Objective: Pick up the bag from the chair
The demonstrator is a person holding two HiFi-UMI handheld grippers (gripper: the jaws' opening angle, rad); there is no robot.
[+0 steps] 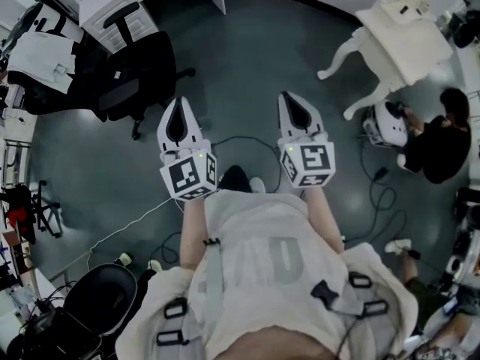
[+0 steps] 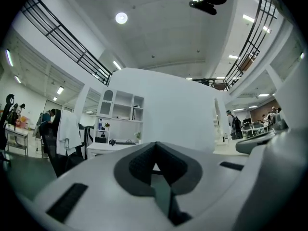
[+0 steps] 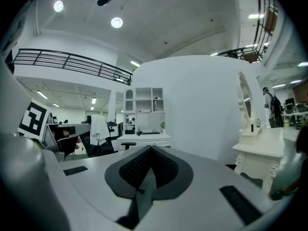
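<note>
**Bag:** not surely made out. A dark mass on the black office chair [image 1: 142, 70], far left on the grey floor [image 1: 255, 43], may be it; the head view is too dark there to tell it from the seat.

**Left claw** [image 1: 178, 100]: pressed together, nothing between the jaws, held in the air near the chair's right side and clear of it.

**Right claw** [image 1: 289, 96]: likewise pressed together and empty, level with the left one, well apart from the chair.

**White garment** [image 1: 41, 58]: draped at the far left edge, beyond the chair.

**White worktop** [image 1: 401, 36]: on curved legs, far right.

**Person** [image 1: 442, 137]: in dark clothes, low on the floor at right.

**Cable** [image 1: 247, 139]: looped on the floor between the claws.
</note>
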